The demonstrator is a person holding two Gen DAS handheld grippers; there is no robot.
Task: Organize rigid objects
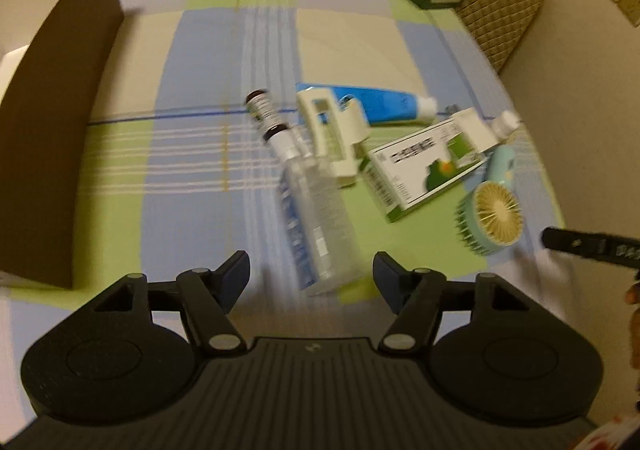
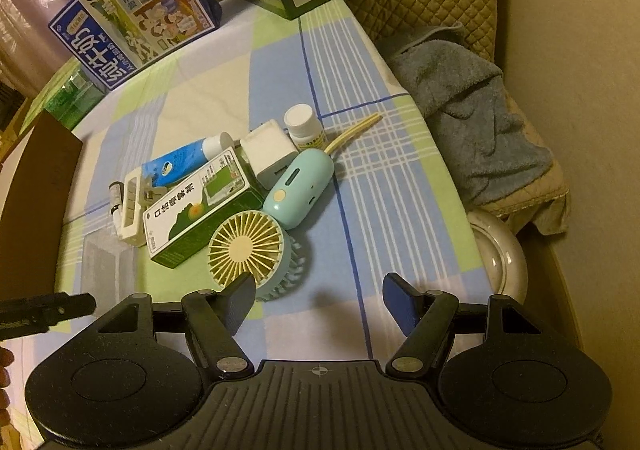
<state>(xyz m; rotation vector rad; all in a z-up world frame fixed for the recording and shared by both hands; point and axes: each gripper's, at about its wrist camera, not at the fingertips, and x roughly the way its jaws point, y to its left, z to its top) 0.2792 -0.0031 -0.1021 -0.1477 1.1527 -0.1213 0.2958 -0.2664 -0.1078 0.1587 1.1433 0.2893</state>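
A little heap of hard things lies in the middle of the checked cloth [image 2: 280, 61]. In it are a green and white box [image 2: 196, 209], a blue tube [image 2: 180, 163], a white block [image 2: 266, 153], a small white bottle [image 2: 304, 125], a cream clip [image 1: 332, 137] and a clear bottle [image 1: 320, 217] lying flat. A mint green fan [image 2: 256, 250] lies at the near edge of the heap, its handle touching the box. The left gripper [image 1: 312, 274] is open and holds nothing; the clear bottle's end lies just in front of it. The right gripper [image 2: 318, 302] is open too, with the fan just beside its left finger [image 2: 240, 302]. The left view is blurry, so maybe two small dark vials [image 1: 266, 115] lie by the clip. A brown cardboard box [image 1: 60, 109] stands at the left.
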